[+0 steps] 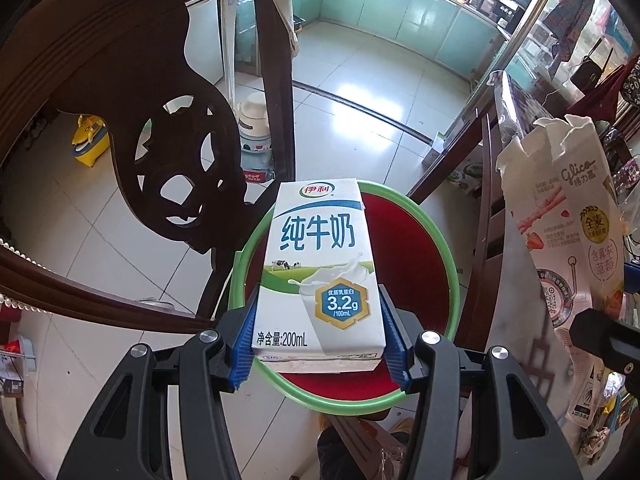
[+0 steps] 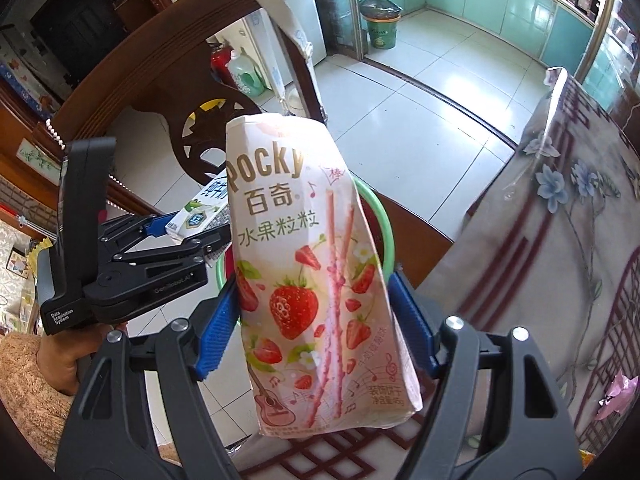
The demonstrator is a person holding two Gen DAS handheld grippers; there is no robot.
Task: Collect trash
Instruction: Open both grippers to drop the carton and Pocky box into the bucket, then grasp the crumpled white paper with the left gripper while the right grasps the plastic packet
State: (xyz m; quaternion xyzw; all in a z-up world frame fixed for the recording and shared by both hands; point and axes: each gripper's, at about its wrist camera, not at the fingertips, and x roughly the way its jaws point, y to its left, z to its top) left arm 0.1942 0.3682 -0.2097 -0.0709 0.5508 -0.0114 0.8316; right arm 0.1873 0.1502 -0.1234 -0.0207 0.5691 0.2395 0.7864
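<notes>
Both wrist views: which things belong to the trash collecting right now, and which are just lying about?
Part of the job:
- milk carton, in the left claw
- Pocky box, in the right claw
- green-rimmed bin beneath

Just lying about:
- carved wooden chair
- floral tablecloth
- yellow toy
- fire extinguisher

1 milk carton (image 1: 320, 276), 1 Pocky box (image 2: 316, 276), 1 green-rimmed bin (image 1: 448, 240), 2 grippers (image 1: 320, 344) (image 2: 316, 332)

Milk carton (image 1: 320, 272) reading 3.2g and 200mL, snack box (image 2: 316, 276) reading Pocky
</notes>
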